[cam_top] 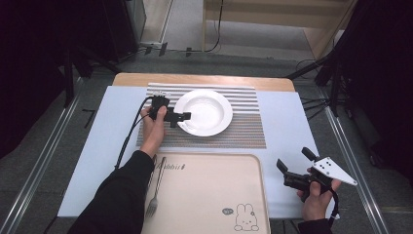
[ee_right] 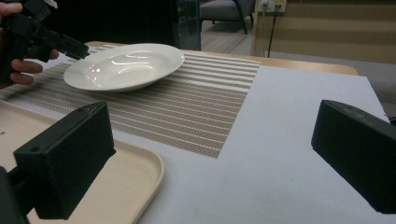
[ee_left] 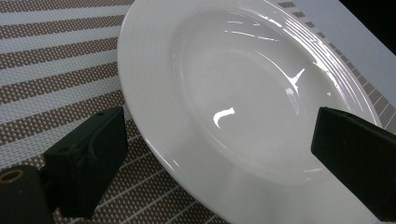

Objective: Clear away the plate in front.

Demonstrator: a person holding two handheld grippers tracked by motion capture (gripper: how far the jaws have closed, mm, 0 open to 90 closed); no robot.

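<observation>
A person is sitting at a worktop [cam_top: 287,126] covered in pale blue, working a hand-held gripper in each hand.

Starting at the left, the left gripper [cam_top: 181,116] is reaching toward a white plate [cam_top: 207,109], and its fingers [ee_left: 88,158] are standing wide apart. In the left gripper view the plate's near rim is lying between the two fingers, which are not yet closing on it; one finger is sitting just outside the rim over the striped placemat [cam_top: 243,129] and the other is hanging over the far side of the bowl. The plate is resting flat on the placemat, directly ahead of these fingers.

Below and behind the left fingers, a cream tray [cam_top: 209,195] printed with a rabbit is lying at the near edge, with a fork [cam_top: 155,192] lying on its left side beside the person's sleeve.

At the right, the right gripper [cam_top: 297,168] is hovering above bare worktop, well apart from the plate, its fingers [ee_right: 70,154] also spread wide and holding nothing.

The plate is looking glazed and glossy, so it is likely stiff, fairly heavy, slippery and breakable. The wide, ridged rim nearest the left fingers seems the best hold, pinched top and bottom and lifted level.
</observation>
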